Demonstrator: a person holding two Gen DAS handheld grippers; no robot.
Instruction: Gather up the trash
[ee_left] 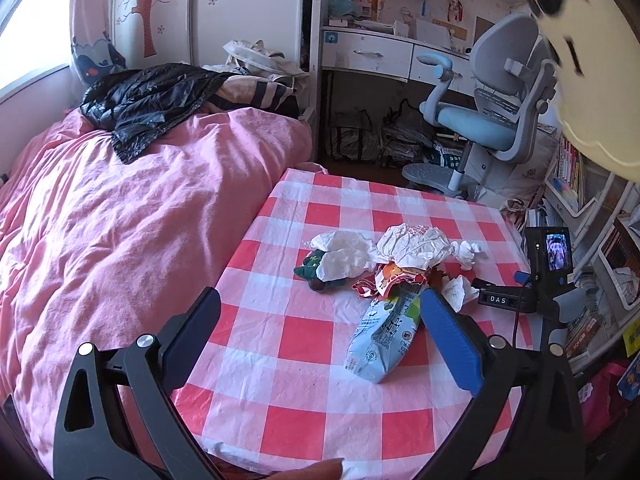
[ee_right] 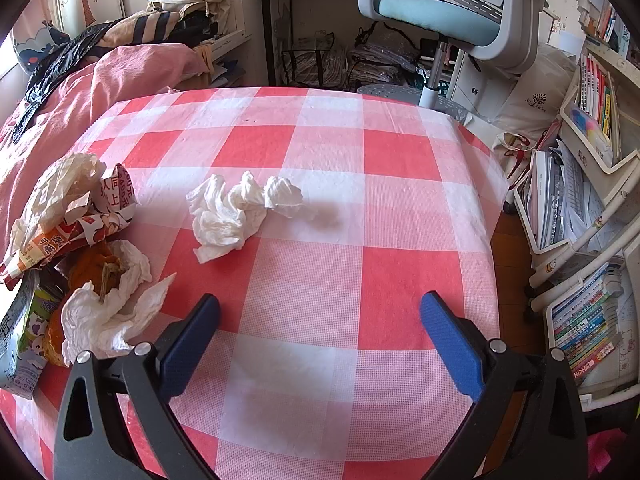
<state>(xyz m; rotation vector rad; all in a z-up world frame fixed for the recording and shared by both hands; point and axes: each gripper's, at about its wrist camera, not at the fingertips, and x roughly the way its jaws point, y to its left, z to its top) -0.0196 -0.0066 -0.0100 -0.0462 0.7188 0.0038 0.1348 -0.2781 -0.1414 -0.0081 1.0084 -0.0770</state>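
Observation:
Trash lies in a heap on the red-and-white checked table (ee_left: 304,420): a light blue drink carton (ee_left: 382,332), crumpled white paper (ee_left: 412,246), a white plastic bag (ee_left: 344,258), red printed wrappers (ee_left: 390,278) and tissues (ee_left: 460,290). My left gripper (ee_left: 320,320) hovers open above the table's near part, its right finger beside the carton. In the right wrist view a wad of white tissues (ee_right: 240,210) lies ahead of my open right gripper (ee_right: 320,322), with another tissue (ee_right: 108,316), orange peel (ee_right: 94,266) and wrappers (ee_right: 80,232) at the left. The right gripper's body (ee_left: 548,280) shows at the table's right edge.
A bed with a pink duvet (ee_left: 120,220) and a black jacket (ee_left: 144,100) runs along the table's left side. A blue desk chair (ee_left: 484,120) and a desk stand beyond it. Shelves of books (ee_right: 588,320) crowd the right. A cream object (ee_left: 588,80) hangs at the upper right.

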